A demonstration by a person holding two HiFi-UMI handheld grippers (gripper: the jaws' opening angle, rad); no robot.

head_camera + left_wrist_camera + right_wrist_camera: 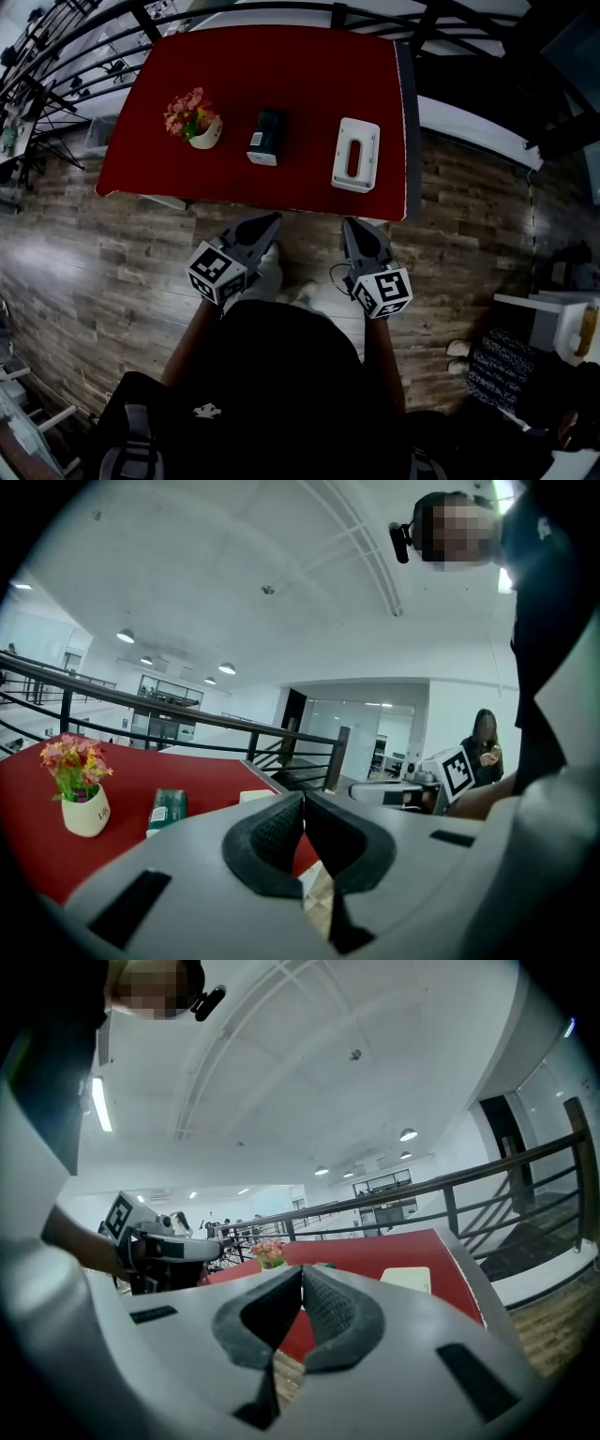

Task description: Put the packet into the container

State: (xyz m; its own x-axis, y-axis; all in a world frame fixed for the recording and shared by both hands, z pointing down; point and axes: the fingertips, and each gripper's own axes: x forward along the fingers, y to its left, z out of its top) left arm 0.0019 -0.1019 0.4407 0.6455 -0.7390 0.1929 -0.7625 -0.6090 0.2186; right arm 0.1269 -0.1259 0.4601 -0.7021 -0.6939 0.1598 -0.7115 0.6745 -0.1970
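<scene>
Packet point(267, 137) lay upper centre of the frame on the red table point(234, 187), btw. a flower pot point(195, 120) at its left and the white container point(356, 155) at its right, apart from both. Left gripper point(272, 220) and right gripper point(350, 225) hung mid-frame below the table edge. Both had jaws pressed together w/ nothing in them.
</scene>
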